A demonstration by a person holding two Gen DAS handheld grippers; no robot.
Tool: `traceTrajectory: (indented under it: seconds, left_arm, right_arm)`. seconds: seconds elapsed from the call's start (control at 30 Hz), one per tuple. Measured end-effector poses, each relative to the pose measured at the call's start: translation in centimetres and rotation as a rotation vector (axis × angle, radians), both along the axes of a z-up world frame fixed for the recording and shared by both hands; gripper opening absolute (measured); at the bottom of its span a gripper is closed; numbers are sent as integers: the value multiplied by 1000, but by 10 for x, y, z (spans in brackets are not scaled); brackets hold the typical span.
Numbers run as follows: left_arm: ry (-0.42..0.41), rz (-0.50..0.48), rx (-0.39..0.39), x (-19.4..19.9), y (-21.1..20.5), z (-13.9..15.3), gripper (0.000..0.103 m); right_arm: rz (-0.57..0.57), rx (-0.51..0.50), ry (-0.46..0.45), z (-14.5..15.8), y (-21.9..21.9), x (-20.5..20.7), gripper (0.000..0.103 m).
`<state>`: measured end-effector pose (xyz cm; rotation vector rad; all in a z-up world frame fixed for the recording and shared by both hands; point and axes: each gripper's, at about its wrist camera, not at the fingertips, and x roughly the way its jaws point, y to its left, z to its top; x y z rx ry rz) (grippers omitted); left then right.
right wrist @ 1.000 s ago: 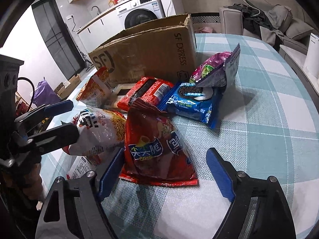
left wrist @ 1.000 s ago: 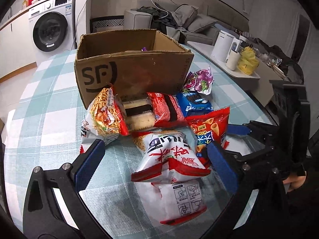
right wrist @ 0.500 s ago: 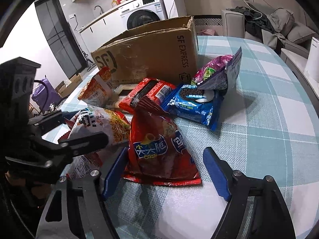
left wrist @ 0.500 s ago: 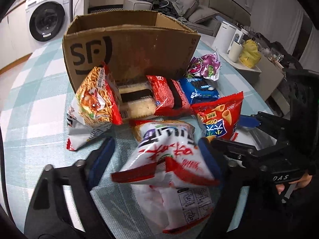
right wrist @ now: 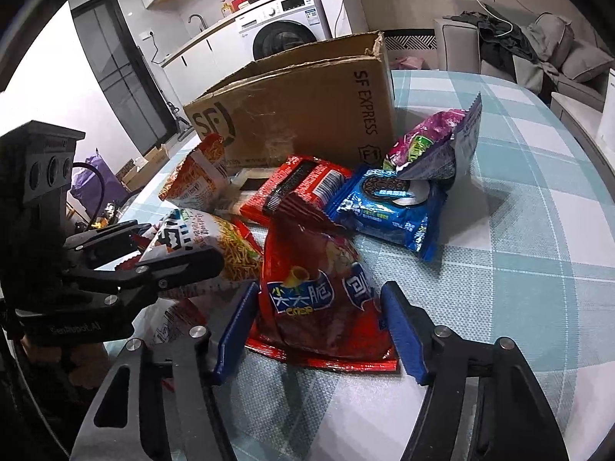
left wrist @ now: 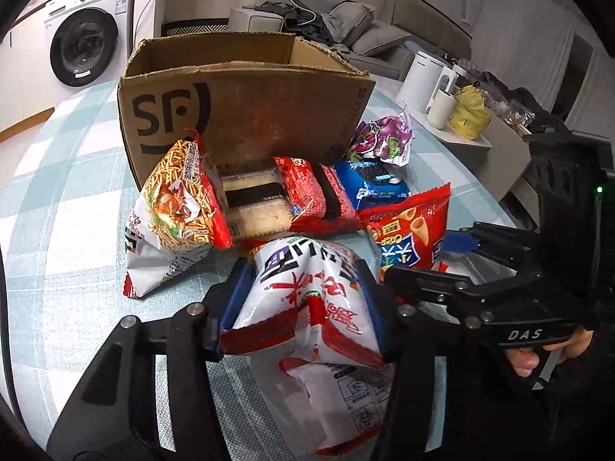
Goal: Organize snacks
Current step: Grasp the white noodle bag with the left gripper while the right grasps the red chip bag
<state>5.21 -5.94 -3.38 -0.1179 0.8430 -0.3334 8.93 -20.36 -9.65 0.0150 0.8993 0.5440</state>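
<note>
My left gripper is shut on a white and red noodle snack bag, squeezed between its blue pads; the same bag shows in the right wrist view. My right gripper straddles a red corn-cone snack bag lying on the table, jaws narrowed around it but with small gaps at the pads. That red bag also shows in the left wrist view. An open SF cardboard box stands behind the snacks.
An orange noodle bag, a biscuit tray, a red packet, a blue cookie pack and a purple bag lie before the box on the checked tablecloth. A side table with a kettle is right.
My left gripper moved forward and closed on the white and red bag. My right gripper moved forward and narrowed around the red corn-cone bag.
</note>
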Motion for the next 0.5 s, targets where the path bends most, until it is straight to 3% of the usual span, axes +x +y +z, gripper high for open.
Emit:
traceTrajectory:
  seconds: [0.3, 0.5]
  left_arm:
    - [-23, 8, -26, -6, 9, 8, 45]
    - [-44, 17, -37, -11, 14, 15, 45]
  right_arm:
    - [15, 24, -13, 2, 2, 1, 46]
    - [14, 35, -36, 8, 2, -2, 44]
